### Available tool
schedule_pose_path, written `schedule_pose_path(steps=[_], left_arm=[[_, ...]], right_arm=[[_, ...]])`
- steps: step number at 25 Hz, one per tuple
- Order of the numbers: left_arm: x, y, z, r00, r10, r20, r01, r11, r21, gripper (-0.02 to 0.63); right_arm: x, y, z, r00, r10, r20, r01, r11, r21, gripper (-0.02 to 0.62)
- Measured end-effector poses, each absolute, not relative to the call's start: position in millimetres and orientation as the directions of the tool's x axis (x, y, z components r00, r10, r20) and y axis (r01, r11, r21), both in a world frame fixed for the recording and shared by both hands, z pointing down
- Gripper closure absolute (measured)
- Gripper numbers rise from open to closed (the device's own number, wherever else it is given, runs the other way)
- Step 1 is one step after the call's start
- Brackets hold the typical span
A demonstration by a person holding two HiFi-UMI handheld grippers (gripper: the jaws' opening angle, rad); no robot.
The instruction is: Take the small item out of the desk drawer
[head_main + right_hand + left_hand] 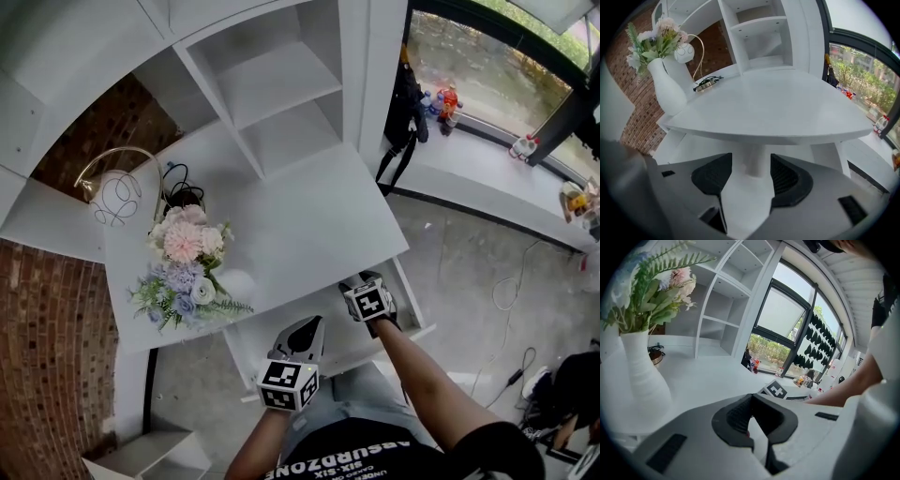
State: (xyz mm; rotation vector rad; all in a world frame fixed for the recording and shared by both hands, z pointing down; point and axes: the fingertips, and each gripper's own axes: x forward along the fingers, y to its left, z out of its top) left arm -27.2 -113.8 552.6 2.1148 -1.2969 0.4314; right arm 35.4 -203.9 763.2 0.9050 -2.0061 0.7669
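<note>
Drawer [410, 298] stands pulled out under the desk [309, 225] at lower centre of the head view, so opening is done and the lift-out is left. Right gripper [370, 300] reaches in under the desk edge, jaws apart, with a white upright piece [754, 161] between them. I judge this may be the item, long axis vertical, top toward the desk underside, but I can't confirm. Left gripper [291, 361] hovers over the drawer front, clenched. A red speck [748, 432] shows between its pads, unidentified.
</note>
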Motion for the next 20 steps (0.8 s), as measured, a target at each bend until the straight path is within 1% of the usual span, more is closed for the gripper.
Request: schedule_pose_path(steps=[5,11,20], left_arm=[[-31,-114,559,0.459,-0.681,0.57,-0.887,-0.319,0.334,0.6],[-35,-114,566,0.454,-0.676,0.58,-0.889,-0.307,0.338,0.6],[-39,-114,574,0.452,-0.667,0.592,-0.89,-0.296,0.346,0.6]], right_arm=[[33,-206,778,-0.413,-0.31,0.857,-0.802,0.57,-0.18,0.345],[34,-199,797,-0.39,-0.249,0.887,-0.815,0.541,-0.207,0.348],[36,-204,814,-0.355,-0.243,0.903,-0.839,0.509,-0.193,0.367]])
